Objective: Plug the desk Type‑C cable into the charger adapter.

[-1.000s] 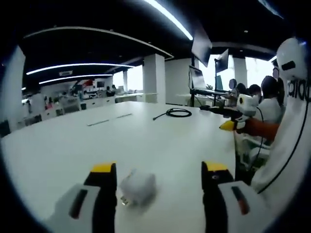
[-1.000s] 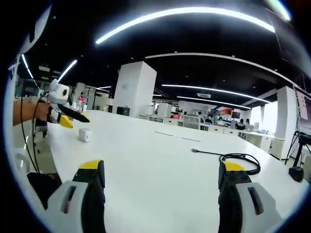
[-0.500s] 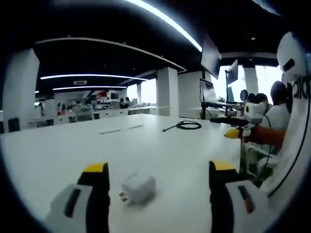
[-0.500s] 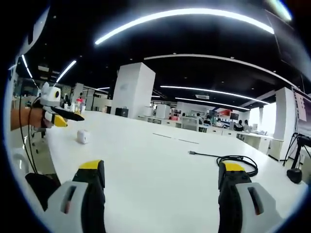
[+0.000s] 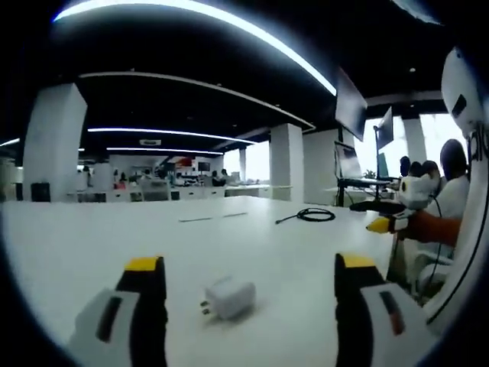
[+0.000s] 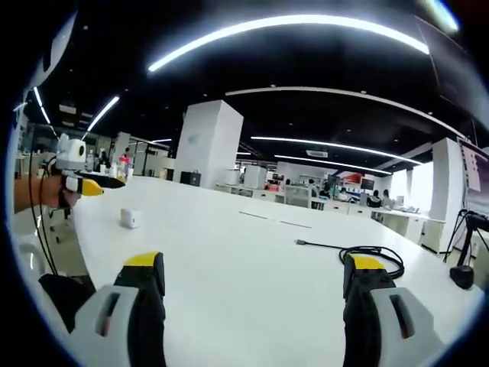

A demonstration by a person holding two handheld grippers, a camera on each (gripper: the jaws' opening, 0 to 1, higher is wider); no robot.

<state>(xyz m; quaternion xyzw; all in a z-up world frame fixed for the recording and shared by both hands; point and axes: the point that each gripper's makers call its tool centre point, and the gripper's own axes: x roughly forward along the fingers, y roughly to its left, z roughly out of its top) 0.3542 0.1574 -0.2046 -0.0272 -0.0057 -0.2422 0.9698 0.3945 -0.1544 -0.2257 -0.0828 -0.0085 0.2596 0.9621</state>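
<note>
A white charger adapter (image 5: 227,298) lies on the white table (image 5: 92,229), prongs toward the left, between the jaws of my left gripper (image 5: 243,269), which is open and a little short of it. From the right gripper view the adapter (image 6: 130,218) is small at the left, with the left gripper (image 6: 88,186) held in a hand beside it. The black Type-C cable (image 6: 367,253) lies coiled on the table ahead of my open right gripper (image 6: 255,264), its plug end (image 6: 302,241) pointing left. In the left gripper view the cable (image 5: 309,215) is far off, and the right gripper (image 5: 382,223) enters from the right.
Two thin strips (image 5: 212,217) lie on the table far ahead. A monitor on a stand (image 5: 348,164) rises beyond the cable. Seated people (image 5: 451,180) are at the right. A white pillar (image 6: 208,145) stands behind the table, whose near edge (image 6: 69,229) runs at the left.
The left gripper view has tipped and drawn back a little, so the adapter sits slightly farther ahead between the jaws. In the right gripper view the left gripper has shifted leftward.
</note>
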